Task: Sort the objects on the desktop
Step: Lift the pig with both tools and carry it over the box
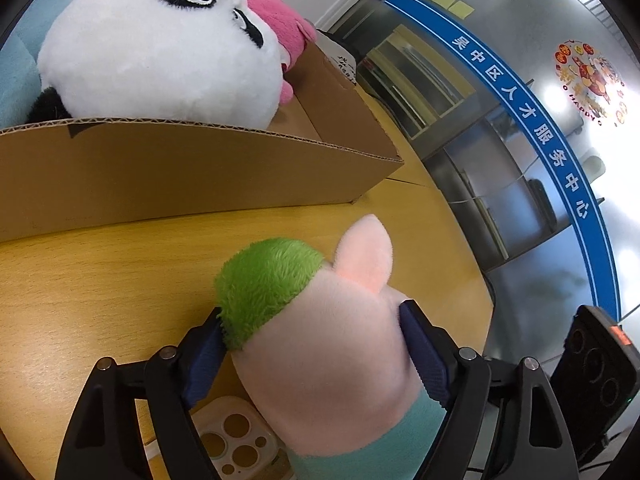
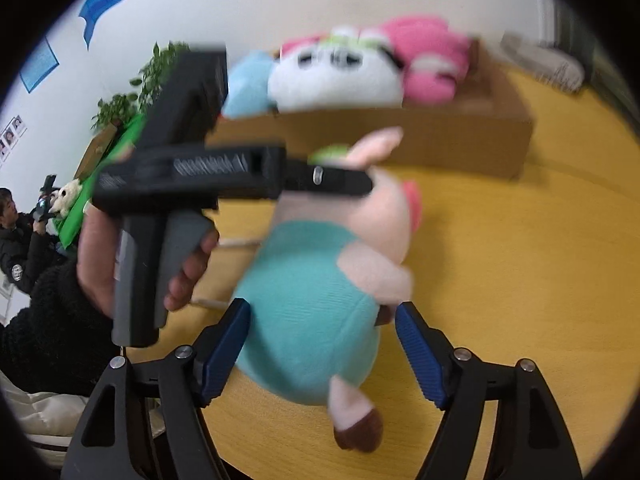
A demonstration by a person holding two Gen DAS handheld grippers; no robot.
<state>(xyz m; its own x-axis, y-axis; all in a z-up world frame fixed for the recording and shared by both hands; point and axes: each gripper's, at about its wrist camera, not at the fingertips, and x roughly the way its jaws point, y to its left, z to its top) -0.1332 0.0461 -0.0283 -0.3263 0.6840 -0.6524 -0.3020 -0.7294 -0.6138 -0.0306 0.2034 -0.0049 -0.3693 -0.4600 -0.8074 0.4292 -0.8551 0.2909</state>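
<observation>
Pink pig plush (image 1: pixel 336 344) — clamped in left gripper (image 1: pixel 316 344); right gripper (image 2: pixel 322 344) apparently spread.

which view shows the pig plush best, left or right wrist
The right wrist view: though blurred, it shows the whole pig plush, teal body, snout and feet, with the left gripper clamped on its head. The left wrist view is sharper but shows only the back of its head.
</observation>
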